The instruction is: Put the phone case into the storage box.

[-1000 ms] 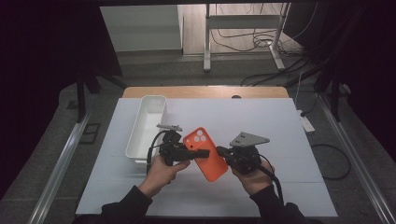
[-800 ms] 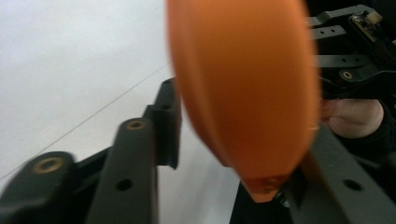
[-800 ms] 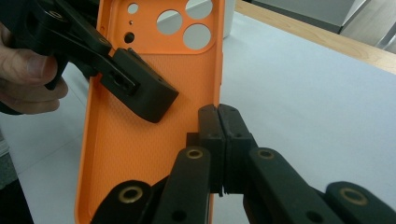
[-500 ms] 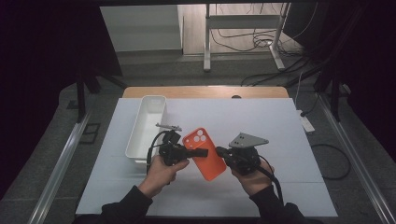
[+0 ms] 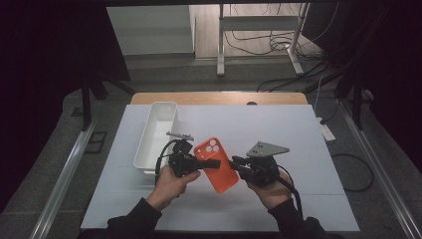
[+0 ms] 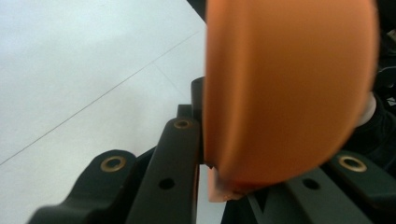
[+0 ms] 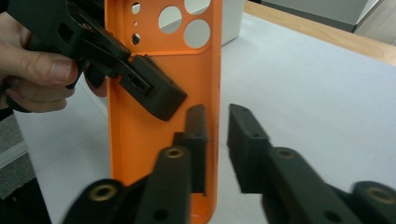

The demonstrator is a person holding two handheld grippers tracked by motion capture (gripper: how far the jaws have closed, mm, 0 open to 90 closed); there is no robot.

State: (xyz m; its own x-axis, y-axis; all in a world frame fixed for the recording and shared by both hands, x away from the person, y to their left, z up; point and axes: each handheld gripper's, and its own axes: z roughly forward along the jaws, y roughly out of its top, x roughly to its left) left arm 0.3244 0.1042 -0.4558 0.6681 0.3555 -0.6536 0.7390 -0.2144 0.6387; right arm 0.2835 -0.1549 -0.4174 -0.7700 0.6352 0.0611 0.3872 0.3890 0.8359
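Nearest the person, two forearms in dark sleeves are coming in from the bottom edge of the high view, each hand wrapping around a gripper above the white table. The left gripper is pinching the orange phone case by its left long edge, its jaws drawn in tight on the thin wall; in the left gripper view the case is looming as a blurred orange curve right between the black jaws. The right gripper is sitting at the case's right long edge, and its jaws have just been opening: in the right gripper view they are standing narrowly parted, with the case's rim lying in the gap and the pads no longer pressing on it. The case is hanging between the two hands, held above the table surface, with its camera cut-outs at the far end. Farther back and to the left, a white rectangular bin is resting on the table, lying lengthwise from near to far.
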